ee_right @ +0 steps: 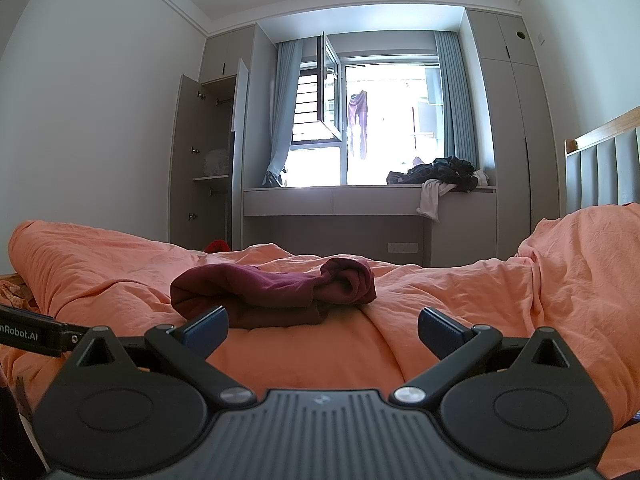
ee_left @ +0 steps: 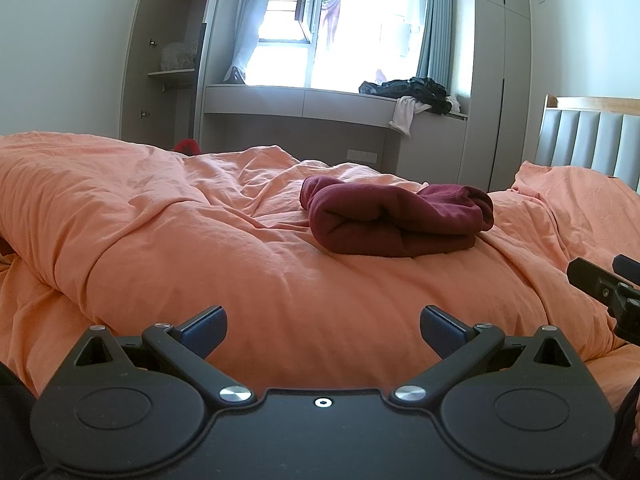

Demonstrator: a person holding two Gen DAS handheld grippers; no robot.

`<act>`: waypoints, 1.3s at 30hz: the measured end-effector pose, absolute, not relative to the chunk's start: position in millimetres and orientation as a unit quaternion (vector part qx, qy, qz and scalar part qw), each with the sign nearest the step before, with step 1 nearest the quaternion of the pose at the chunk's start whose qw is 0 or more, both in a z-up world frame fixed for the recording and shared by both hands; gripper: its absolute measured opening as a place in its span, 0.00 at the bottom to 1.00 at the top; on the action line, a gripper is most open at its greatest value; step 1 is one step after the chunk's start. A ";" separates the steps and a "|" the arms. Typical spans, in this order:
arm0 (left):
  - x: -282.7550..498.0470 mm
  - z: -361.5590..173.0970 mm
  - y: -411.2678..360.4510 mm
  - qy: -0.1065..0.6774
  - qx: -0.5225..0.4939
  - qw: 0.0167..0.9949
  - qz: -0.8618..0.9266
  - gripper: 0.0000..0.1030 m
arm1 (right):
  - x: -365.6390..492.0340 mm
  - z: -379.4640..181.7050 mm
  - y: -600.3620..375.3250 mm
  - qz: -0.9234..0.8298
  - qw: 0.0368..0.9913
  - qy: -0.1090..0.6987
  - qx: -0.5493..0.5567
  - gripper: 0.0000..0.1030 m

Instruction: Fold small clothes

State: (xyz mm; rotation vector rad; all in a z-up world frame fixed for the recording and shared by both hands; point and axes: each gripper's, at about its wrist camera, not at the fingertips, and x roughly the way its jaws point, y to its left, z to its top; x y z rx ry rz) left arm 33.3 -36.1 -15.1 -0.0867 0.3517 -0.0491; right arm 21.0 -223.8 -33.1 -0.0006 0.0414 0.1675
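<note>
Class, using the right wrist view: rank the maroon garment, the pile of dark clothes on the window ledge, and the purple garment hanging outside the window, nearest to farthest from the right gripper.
1. Maroon garment: on the orange duvet, just ahead-left of the open right gripper.
2. Pile of dark clothes: on the window ledge, ahead-right.
3. Purple garment: hanging outside, beyond the glass.

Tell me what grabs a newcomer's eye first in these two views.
The dark red folded garment lies mid-bed on the rumpled orange duvet, ahead of both the open left gripper and the open right gripper. Behind it, the bright window glares above a ledge holding a dark clothes pile.
</note>
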 end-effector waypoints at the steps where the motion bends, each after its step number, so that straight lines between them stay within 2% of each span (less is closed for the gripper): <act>1: 33.4 -15.0 -36.1 0.175 -0.043 0.983 -0.025 0.99 | 20.9 -32.8 -224.2 0.084 0.996 0.021 0.000 1.00; 39: 33.1 -11.1 -42.8 0.184 -0.018 0.983 -0.009 1.00 | 21.4 -33.9 -224.3 0.084 0.996 0.020 -0.001 1.00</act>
